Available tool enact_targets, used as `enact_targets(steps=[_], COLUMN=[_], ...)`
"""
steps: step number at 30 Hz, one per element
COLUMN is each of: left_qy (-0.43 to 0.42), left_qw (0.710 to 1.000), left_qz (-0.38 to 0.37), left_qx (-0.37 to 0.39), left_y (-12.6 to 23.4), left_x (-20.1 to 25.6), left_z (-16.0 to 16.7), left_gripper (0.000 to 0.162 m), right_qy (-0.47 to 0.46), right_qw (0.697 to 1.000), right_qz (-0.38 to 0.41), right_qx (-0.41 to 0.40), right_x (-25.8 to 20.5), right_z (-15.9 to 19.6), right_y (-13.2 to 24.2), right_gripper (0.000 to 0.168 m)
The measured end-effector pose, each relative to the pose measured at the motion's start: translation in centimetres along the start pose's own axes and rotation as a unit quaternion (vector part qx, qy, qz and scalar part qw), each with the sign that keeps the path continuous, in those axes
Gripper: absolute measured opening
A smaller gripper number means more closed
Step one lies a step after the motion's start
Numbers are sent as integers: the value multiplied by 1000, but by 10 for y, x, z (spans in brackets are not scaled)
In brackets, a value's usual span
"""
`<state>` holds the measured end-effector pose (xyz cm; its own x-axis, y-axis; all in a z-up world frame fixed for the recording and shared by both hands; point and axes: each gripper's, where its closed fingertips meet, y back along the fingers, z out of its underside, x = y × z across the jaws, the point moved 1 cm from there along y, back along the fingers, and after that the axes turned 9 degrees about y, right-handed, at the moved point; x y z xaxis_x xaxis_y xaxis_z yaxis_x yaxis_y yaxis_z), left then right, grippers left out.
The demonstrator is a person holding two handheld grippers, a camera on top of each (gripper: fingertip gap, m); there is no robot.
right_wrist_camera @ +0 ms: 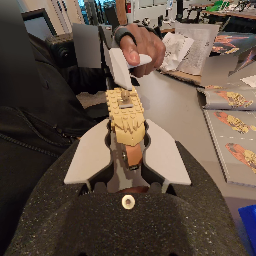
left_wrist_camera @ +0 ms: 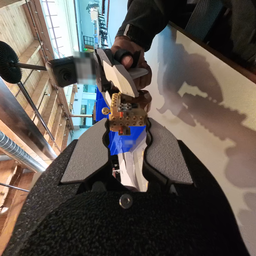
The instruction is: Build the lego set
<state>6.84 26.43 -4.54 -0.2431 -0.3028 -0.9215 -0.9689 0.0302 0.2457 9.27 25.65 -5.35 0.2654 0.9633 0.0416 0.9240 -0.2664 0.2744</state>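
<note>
A tan lego model (right_wrist_camera: 124,110) is held in the air between both grippers. It has a round knob (right_wrist_camera: 125,95) on a grey plate on top and a brown piece (right_wrist_camera: 133,155) at its near end. My right gripper (right_wrist_camera: 128,123) is shut on the model's near part. My left gripper (right_wrist_camera: 120,88) grips the far end, with a hand on it. In the left wrist view, my left gripper (left_wrist_camera: 127,121) is shut on the model (left_wrist_camera: 128,110), whose studded side with a grey plate and orange pins faces the camera. The right gripper (left_wrist_camera: 121,97) holds the other end.
An open instruction booklet (right_wrist_camera: 228,131) lies on the grey table (right_wrist_camera: 173,108) at the right, with crumpled paper bags (right_wrist_camera: 180,52) and a box behind it. A blue bin (left_wrist_camera: 124,142) stands beyond the model; its corner shows in the right wrist view (right_wrist_camera: 249,224). A person's dark jacket (right_wrist_camera: 34,110) fills the left. My left and right fingertips are right by each other.
</note>
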Motion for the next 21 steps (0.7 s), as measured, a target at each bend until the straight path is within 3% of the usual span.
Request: enact_targets(steps=[21], left_qy=[-30], left_qw=[998], left_qz=[52], left_qx=[-30], left_y=[7], left_x=[4], left_z=[-4], left_gripper=[48], right_qy=[52], right_qw=[997], right_qz=[32], right_qx=[-44], right_x=[-3], right_z=[1], right_y=[-5], right_gripper=[44])
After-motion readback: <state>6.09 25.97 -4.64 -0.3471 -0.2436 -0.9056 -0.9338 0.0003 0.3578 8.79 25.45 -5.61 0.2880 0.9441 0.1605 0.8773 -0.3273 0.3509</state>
